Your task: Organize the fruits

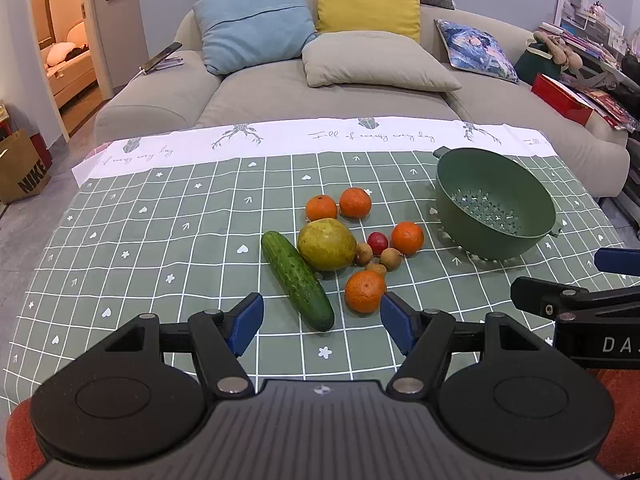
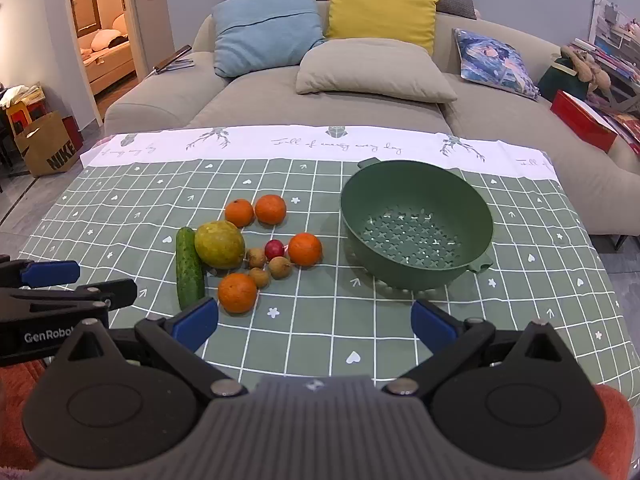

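Fruit lies in a cluster on the green checked tablecloth [image 1: 160, 240]: several oranges [image 1: 365, 291], a yellow-green pear [image 1: 327, 244], a cucumber [image 1: 297, 280], a small red fruit [image 1: 377, 242] and three brown longans [image 1: 391, 258]. An empty green colander [image 1: 494, 208] stands to their right. My left gripper [image 1: 322, 322] is open and empty, just short of the cucumber's near end and the nearest orange. In the right wrist view my right gripper [image 2: 314, 326] is open and empty, in front of the colander [image 2: 416, 220], with the nearest orange [image 2: 237, 293] ahead to its left.
A beige sofa [image 1: 320, 92] with blue, yellow, grey and printed cushions stands right behind the table. A Nike paper bag [image 1: 24, 172] stands on the floor at left. Red boxes and books [image 1: 568, 98] pile at right. The right gripper [image 1: 580, 300] shows at the left wrist view's right edge.
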The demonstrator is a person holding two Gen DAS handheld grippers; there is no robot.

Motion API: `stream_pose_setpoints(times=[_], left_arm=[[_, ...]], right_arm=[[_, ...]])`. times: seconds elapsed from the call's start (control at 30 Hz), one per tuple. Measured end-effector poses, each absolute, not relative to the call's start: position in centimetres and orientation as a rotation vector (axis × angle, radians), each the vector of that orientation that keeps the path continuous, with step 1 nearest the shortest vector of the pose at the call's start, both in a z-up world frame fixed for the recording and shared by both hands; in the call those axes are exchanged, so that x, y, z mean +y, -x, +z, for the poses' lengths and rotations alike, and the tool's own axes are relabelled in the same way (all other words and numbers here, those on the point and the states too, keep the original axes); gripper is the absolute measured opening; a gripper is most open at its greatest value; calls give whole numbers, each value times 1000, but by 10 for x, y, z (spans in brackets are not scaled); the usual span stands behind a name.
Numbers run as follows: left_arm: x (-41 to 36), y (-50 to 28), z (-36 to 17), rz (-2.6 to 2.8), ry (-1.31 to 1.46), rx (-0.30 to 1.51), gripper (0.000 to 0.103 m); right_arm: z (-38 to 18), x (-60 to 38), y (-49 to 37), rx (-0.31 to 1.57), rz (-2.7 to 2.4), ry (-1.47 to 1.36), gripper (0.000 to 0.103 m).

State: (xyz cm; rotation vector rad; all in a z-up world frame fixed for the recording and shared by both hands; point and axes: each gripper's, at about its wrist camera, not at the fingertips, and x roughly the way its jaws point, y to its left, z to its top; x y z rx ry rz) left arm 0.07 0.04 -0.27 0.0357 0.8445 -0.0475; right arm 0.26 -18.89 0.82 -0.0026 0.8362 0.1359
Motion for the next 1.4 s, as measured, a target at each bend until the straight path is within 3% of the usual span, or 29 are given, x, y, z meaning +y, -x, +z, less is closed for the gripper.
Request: stream_pose_setpoints(times=[1.4], left_arm=[[2, 1, -6, -39, -35, 852, 79]], right_arm=[[7, -191, -2, 847, 123, -15, 98]])
